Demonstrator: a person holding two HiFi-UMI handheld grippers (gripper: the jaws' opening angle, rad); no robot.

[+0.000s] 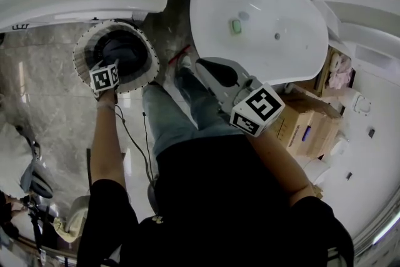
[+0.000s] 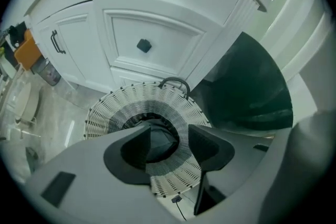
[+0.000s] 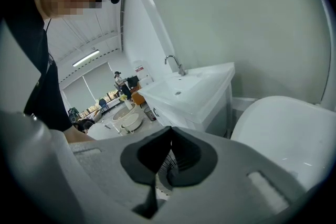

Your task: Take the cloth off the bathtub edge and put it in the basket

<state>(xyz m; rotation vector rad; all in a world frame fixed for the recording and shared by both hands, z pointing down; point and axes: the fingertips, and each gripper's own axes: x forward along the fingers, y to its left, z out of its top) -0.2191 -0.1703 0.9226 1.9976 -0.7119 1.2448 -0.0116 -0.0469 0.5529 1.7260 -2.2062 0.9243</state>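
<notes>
two empty tongs: left gripper (image 2: 169, 135) spread just above the basket (image 2: 131, 99), right gripper (image 3: 170, 152) pressed together; dipping lower could hook the cloth (image 2: 159, 142) inside back out.

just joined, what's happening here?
A person works two handheld tools. The left tool hangs open over the woven basket, and the dark cloth lies inside it, not gripped. The right tool is shut and empty, held beside the white bathtub. The cloth looks delivered.
</notes>
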